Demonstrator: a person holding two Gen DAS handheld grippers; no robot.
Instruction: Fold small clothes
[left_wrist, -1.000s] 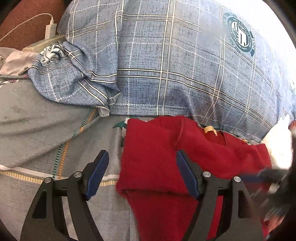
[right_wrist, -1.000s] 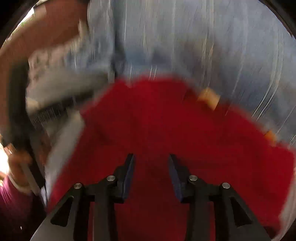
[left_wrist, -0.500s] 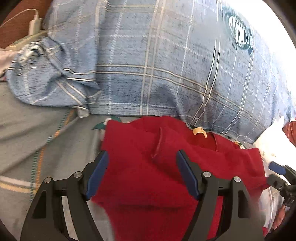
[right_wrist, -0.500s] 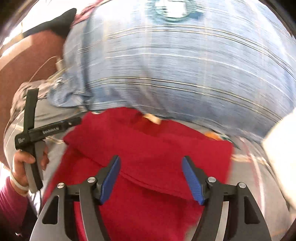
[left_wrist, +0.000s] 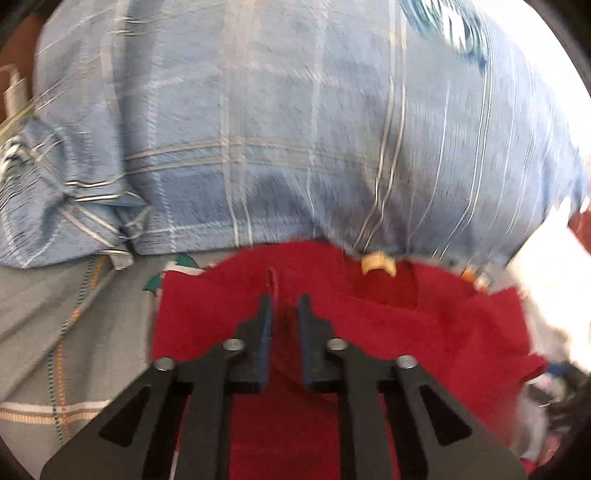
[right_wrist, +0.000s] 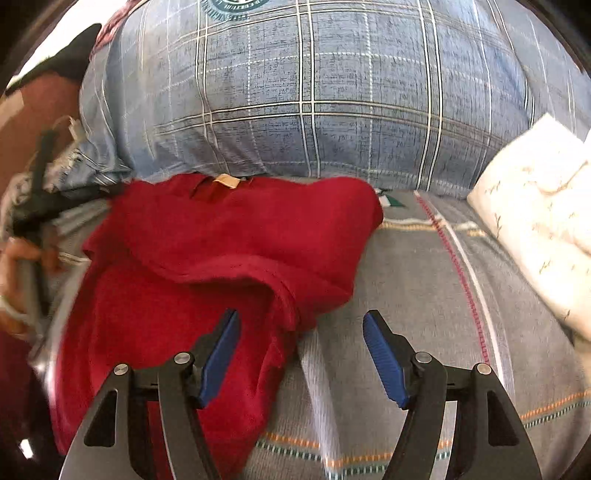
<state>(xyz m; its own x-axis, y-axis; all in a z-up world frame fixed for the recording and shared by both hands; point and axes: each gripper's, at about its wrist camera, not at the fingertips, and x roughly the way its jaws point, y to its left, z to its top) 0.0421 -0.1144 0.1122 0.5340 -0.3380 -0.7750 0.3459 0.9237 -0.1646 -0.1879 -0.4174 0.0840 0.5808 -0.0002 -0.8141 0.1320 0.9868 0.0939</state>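
A red garment (left_wrist: 406, 332) lies on the grey striped bedsheet (left_wrist: 74, 314), its collar with a tan label (left_wrist: 376, 262) against the pillow. My left gripper (left_wrist: 285, 299) is shut on a raised fold of the red cloth near the collar's left side. In the right wrist view the same red garment (right_wrist: 221, 229) spreads left of centre. My right gripper (right_wrist: 301, 317) stands open above its right sleeve edge, with the hem of the cloth lying between and below the fingers, untouched. The left gripper (right_wrist: 37, 206) and the hand holding it show blurred at the left edge.
A large blue plaid pillow (right_wrist: 314, 92) rises directly behind the garment. A white patterned cushion (right_wrist: 535, 221) lies at the right. Bare grey sheet (right_wrist: 424, 295) stretches right of the garment. A white charger (left_wrist: 14, 92) sits at the far left by a brown headboard (right_wrist: 37, 110).
My left jaws have closed from wide open onto a fold of the red garment. My right gripper opened wider and swung right, to the garment's right sleeve edge.
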